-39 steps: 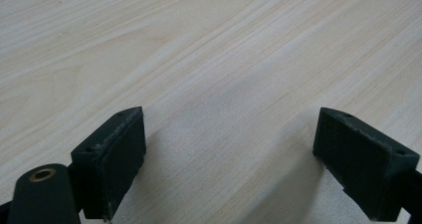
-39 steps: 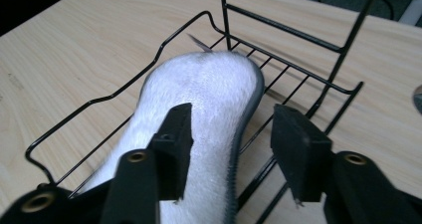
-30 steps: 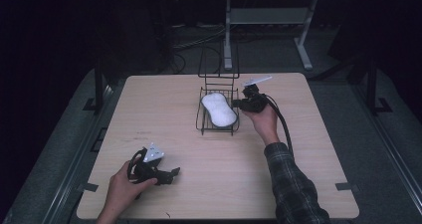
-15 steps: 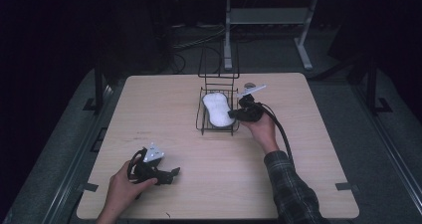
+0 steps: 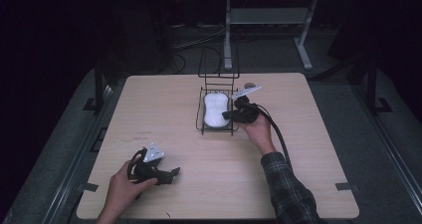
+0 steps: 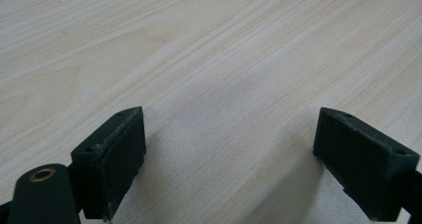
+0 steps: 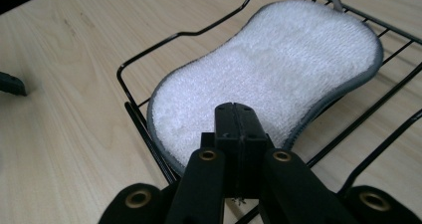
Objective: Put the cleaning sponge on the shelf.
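Observation:
A white peanut-shaped sponge with a grey edge lies flat in a black wire basket at the table's middle back. My right gripper reaches over the basket's right rim. In the right gripper view its jaws are pressed together just above the near end of the sponge, with nothing visible between them. My left gripper rests low at the table's front left, held in a hand. Its jaws stand wide apart over bare wood.
The basket has a tall wire back rising behind it. The wooden table is bare in front and at the sides. A cable trails from the right gripper along the plaid sleeve. Dark floor and a metal stand lie beyond the far edge.
My right gripper has moved left and down from beside the basket's right side to over the sponge. The left gripper has stayed in place.

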`<act>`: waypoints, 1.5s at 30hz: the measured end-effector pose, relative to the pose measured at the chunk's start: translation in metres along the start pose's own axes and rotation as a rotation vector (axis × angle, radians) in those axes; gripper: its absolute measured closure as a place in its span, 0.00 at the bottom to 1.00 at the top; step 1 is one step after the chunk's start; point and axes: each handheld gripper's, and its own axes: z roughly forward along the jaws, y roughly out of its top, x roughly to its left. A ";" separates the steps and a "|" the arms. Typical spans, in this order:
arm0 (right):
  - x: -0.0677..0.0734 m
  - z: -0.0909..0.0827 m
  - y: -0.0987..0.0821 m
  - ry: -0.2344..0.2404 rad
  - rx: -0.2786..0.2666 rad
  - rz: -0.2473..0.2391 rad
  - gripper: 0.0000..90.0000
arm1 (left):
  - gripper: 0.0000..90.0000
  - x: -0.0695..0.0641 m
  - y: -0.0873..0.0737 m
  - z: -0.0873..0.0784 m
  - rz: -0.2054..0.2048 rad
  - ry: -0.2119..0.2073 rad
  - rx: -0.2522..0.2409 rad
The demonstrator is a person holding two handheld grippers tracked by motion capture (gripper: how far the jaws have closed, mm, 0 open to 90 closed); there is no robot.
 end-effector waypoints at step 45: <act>-0.006 -0.105 -0.072 -0.224 -0.045 0.122 0.03 | 0.14 0.000 0.000 0.000 -0.004 0.000 -0.003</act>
